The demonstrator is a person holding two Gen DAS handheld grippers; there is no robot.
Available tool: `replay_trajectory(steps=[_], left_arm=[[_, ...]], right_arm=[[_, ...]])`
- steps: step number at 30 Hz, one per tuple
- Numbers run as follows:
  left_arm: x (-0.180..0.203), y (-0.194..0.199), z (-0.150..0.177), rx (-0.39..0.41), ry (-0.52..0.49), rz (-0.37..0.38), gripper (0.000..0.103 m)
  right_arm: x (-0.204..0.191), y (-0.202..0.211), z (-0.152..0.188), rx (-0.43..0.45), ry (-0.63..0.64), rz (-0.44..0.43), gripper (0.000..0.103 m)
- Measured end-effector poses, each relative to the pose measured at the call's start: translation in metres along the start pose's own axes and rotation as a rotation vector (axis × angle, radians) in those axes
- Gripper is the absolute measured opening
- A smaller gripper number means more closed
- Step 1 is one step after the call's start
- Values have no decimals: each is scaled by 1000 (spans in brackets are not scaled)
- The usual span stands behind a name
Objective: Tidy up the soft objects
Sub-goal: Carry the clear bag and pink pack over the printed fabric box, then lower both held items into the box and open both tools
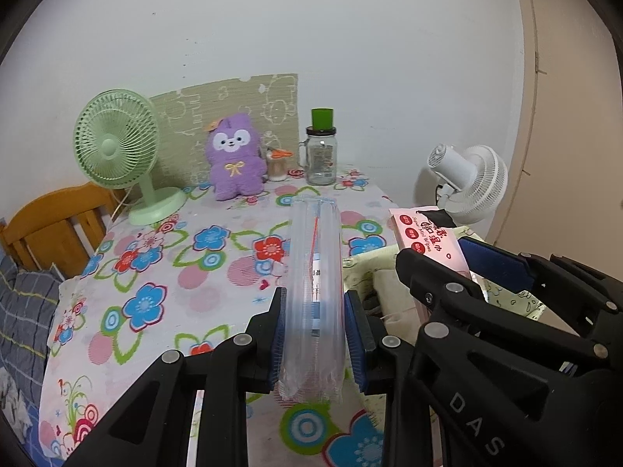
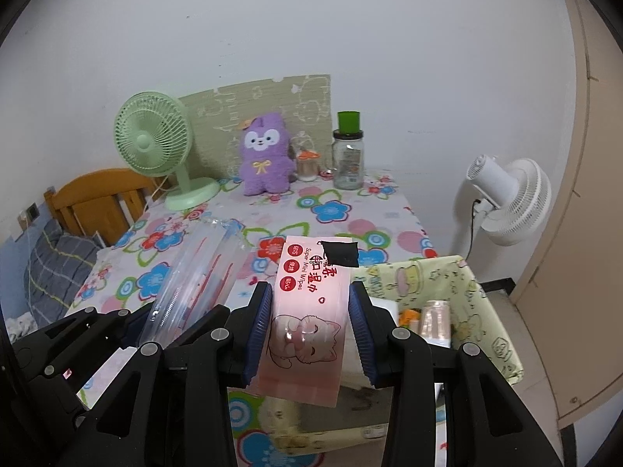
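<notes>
My left gripper (image 1: 314, 334) is shut on a clear plastic sleeve pack (image 1: 314, 292) and holds it above the flowered table; the pack also shows in the right wrist view (image 2: 194, 280). My right gripper (image 2: 310, 330) is shut on a pink pack of wet wipes (image 2: 307, 319) with a cat print, held over the near edge of a yellow-green fabric basket (image 2: 479, 295). The wipes pack (image 1: 432, 245) and the basket (image 1: 521, 303) also show in the left wrist view. A purple plush toy (image 1: 233, 159) sits at the table's back.
A green desk fan (image 1: 120, 155) stands back left. A glass jar with a green lid (image 1: 321, 151) and a small cup (image 1: 276, 165) stand next to the plush. A white fan (image 2: 506, 202) stands right of the table. The basket holds a pinkish roll (image 2: 436, 321).
</notes>
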State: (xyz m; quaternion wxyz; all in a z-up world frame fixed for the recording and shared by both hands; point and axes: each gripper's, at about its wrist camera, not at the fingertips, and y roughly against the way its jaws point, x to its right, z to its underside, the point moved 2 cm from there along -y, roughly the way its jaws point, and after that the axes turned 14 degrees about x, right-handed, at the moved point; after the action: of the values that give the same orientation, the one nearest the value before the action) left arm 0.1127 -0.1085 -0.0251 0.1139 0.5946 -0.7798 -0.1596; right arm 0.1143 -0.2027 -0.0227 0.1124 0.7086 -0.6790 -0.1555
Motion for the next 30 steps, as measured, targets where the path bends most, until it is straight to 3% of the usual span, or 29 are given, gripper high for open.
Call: replay_trajectory(steps=[26, 30], left_arm=[[78, -53, 3, -65, -42, 87, 28], [85, -62, 7, -89, -48, 99, 35]], right_arm=[[90, -19, 15, -43, -82, 96, 44], [100, -25, 20, -58, -95, 106, 43]])
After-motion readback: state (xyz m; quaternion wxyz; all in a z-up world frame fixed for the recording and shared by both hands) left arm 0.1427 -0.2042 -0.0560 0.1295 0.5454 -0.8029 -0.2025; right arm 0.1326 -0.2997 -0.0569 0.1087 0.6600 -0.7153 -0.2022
